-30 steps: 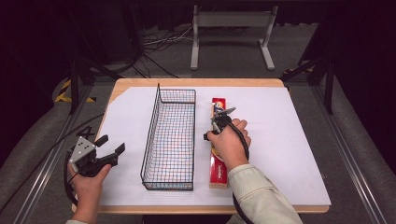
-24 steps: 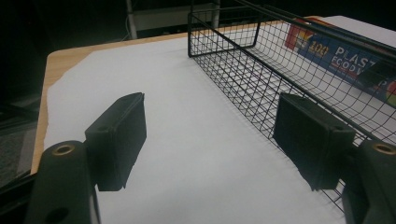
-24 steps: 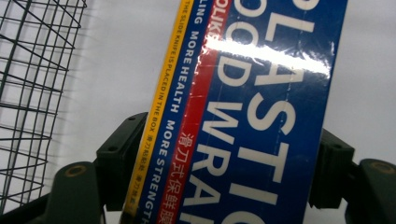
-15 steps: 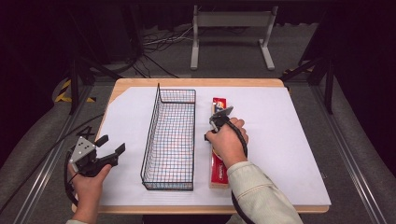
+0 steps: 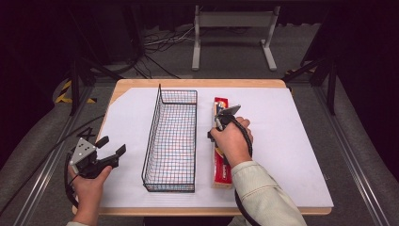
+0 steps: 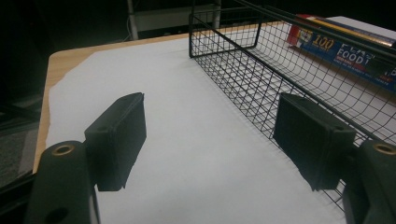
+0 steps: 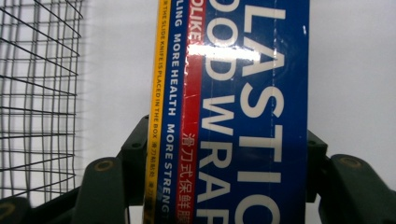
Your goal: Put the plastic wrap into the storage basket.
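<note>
A: The plastic wrap box (image 5: 222, 141) lies flat on the white sheet (image 5: 291, 141), its long axis running away from the person, parallel to the wire basket (image 5: 171, 141) just beside it on the left. The right gripper (image 5: 220, 123) sits straight over its middle stretch, pointing down.

B: So the jaws straddle it across the narrow way?

A: Yes. In the right gripper view the box (image 7: 233, 112) runs up between the two black jaws, one on each long side. They have just been closing with the box between them, and they look to be on its sides now, or all but; I'd call it a grip across the short width, though the contact itself is partly hidden by the box.

B: And the other one?

A: The left gripper (image 5: 109, 151) hangs off the near left corner of the table, well apart from the box, with the basket between them. Its jaws stand wide apart with nothing in them; its own view looks along the basket's (image 6: 261, 79) near wall, and the box (image 6: 341, 46) is beyond it.

B: So the right hand is the nearer one, plainly.

A: By far. I judge that the basket lies to that gripper's left, long axis matching the box's, so a lift and a sideways carry with no turning should suit.
</note>
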The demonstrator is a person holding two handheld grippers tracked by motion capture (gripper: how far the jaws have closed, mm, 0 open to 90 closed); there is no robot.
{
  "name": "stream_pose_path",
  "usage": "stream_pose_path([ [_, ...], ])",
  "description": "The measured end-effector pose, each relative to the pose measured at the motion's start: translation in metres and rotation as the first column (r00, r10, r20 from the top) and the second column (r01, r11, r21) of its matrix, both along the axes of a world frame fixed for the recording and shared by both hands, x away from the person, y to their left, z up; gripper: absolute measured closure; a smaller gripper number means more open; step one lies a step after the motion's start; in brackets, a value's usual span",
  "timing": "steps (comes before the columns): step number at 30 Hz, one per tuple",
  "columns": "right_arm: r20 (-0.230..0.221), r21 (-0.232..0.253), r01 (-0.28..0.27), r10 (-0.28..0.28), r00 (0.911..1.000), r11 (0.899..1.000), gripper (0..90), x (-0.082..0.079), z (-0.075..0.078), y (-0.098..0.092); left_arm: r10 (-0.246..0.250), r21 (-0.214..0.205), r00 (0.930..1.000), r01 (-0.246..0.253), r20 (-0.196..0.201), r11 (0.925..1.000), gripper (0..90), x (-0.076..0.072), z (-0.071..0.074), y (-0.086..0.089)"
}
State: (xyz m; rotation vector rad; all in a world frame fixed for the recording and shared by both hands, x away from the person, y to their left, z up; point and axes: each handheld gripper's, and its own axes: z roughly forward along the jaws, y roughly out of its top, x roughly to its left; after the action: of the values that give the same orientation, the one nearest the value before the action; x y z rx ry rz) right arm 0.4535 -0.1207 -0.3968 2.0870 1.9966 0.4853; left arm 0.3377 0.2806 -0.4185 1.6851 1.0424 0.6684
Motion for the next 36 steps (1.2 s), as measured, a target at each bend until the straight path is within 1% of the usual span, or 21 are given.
stream_pose_path([
  [1,0.002,0.001,0.002,-0.002,1.0000,1.000,41.0,0.000,0.003,0.000,0.001,0.000,1.0000,-0.001,0.000,1.0000,25.8,0.000,0.000,0.000],
  [3,0.021,0.007,0.002,-0.002,0.9998,1.000,41.1,0.000,0.007,0.001,0.004,-0.001,1.0000,-0.004,-0.002,1.0000,25.8,-0.001,0.000,0.000],
  [4,0.021,0.007,0.002,-0.002,0.9998,1.000,41.1,0.000,0.007,0.001,0.004,-0.001,1.0000,-0.004,-0.002,1.0000,25.7,-0.001,0.000,0.000],
  [5,0.027,0.016,0.015,-0.015,0.9995,1.000,41.1,0.000,0.013,0.002,0.003,0.001,1.0000,-0.003,-0.001,1.0000,25.7,-0.001,0.000,0.000],
  [7,0.034,0.017,0.013,-0.013,0.9993,1.000,41.1,0.000,0.015,0.002,0.005,0.000,1.0000,-0.005,0.001,1.0000,25.8,-0.001,0.000,0.001],
  [9,0.071,0.008,0.015,-0.016,0.9973,1.000,41.1,-0.001,0.020,0.004,0.006,0.001,1.0000,-0.006,0.002,1.0000,25.8,-0.002,0.000,0.001],
  [10,0.100,0.011,0.016,-0.017,0.9948,1.000,41.1,-0.002,0.025,0.005,0.008,0.001,1.0000,-0.008,0.002,1.0000,25.7,-0.002,0.000,0.002],
  [11,0.113,0.014,0.016,-0.018,0.9934,1.000,41.1,-0.002,0.027,0.006,0.009,0.001,0.9999,-0.009,0.004,1.0000,25.7,-0.002,0.000,0.002],
  [12,0.113,0.014,0.016,-0.018,0.9934,1.000,41.1,-0.002,0.027,0.006,0.009,0.001,0.9999,-0.009,0.004,1.0000,25.8,-0.002,0.000,0.002],
  [14,0.133,0.018,0.015,-0.017,0.9909,1.000,41.0,-0.004,0.034,0.008,0.009,-0.001,1.0000,-0.009,0.002,1.0000,25.7,-0.002,0.000,0.002],
  [16,0.135,0.021,0.017,-0.020,0.9907,1.000,41.0,-0.004,0.035,0.009,0.008,0.000,1.0000,-0.008,0.003,1.0000,25.7,-0.002,0.000,0.001],
  [17,0.155,0.020,0.018,-0.021,0.9878,1.000,41.0,-0.005,0.039,0.010,0.009,-0.003,1.0000,-0.009,0.002,1.0000,25.7,-0.002,0.000,0.001],
  [19,0.163,0.020,0.020,-0.023,0.9864,1.000,41.0,-0.006,0.041,0.011,0.009,-0.004,1.0000,-0.009,0.002,1.0000,25.8,-0.001,0.000,0.001],
  [20,0.173,0.027,0.025,-0.029,0.9845,0.999,41.0,-0.007,0.044,0.013,0.009,-0.005,1.0000,-0.009,0.002,0.9999,25.7,-0.001,0.000,0.001],
  [23,0.182,0.038,0.028,-0.034,0.9826,0.999,41.0,-0.009,0.050,0.015,0.006,-0.003,1.0000,-0.006,0.002,1.0000,25.8,-0.001,0.000,0.001],
  [26,0.194,0.034,0.032,-0.038,0.9802,0.999,41.0,-0.011,0.054,0.017,0.005,-0.002,1.0000,-0.005,0.001,1.0000,25.7,-0.001,0.000,0.000],
  [29,0.208,0.044,0.035,-0.044,0.9771,0.998,40.9,-0.013,0.061,0.018,0.005,-0.002,1.0000,-0.005,0.000,1.0000,25.7,-0.001,0.000,0.000],
  [33,0.213,0.055,0.032,-0.043,0.9760,0.998,40.9,-0.014,0.065,0.020,0.007,-0.003,1.0000,-0.007,0.003,1.0000,25.7,-0.001,0.000,0.000],
  [34,0.221,0.058,0.031,-0.043,0.9744,0.998,40.9,-0.015,0.071,0.021,0.008,-0.004,1.0000,-0.008,0.003,1.0000,25.7,-0.001,0.000,0.001],
  [36,0.223,0.064,0.032,-0.046,0.9736,0.997,40.9,-0.016,0.076,0.023,0.008,-0.005,1.0000,-0.008,0.003,1.0000,25.7,-0.001,0.000,0.001],
])
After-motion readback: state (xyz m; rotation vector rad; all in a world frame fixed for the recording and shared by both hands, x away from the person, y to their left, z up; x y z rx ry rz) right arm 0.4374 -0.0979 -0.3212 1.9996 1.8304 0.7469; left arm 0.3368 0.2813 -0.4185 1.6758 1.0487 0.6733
